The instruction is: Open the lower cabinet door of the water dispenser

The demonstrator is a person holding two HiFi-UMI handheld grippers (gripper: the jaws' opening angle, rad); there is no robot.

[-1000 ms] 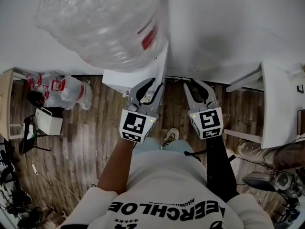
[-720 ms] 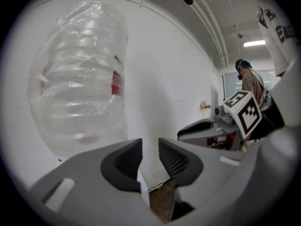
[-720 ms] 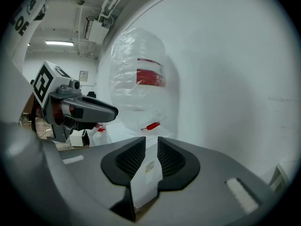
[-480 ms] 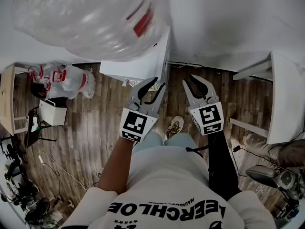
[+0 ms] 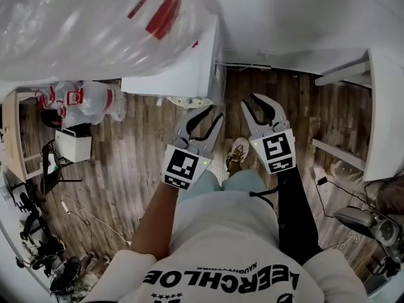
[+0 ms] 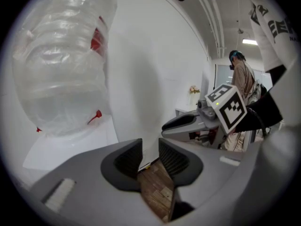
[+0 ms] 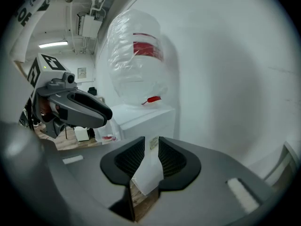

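Note:
The white water dispenser (image 5: 183,74) stands against the wall with a big clear bottle (image 5: 82,24) on top. From above only its top and upper edge show; the lower cabinet door is hidden. My left gripper (image 5: 208,113) hangs open just in front of the dispenser's near corner, touching nothing. My right gripper (image 5: 250,101) is beside it to the right, over the wooden floor. Its jaws have just been opening and nothing is between them. In the right gripper view the dispenser's (image 7: 150,121) side shows beyond the jaws (image 7: 151,145), apart from them.
Bags (image 5: 82,103) and a white box (image 5: 72,145) lie on the floor to the left, with a chair and cables further left. A white table (image 5: 385,118) stands at the right. My sandalled foot (image 5: 238,153) is below the grippers. Another person (image 6: 242,79) stands in the background.
Both grippers have sunk in front of the dispenser and tipped further down. The bottle has grown larger at the top left of the head view.

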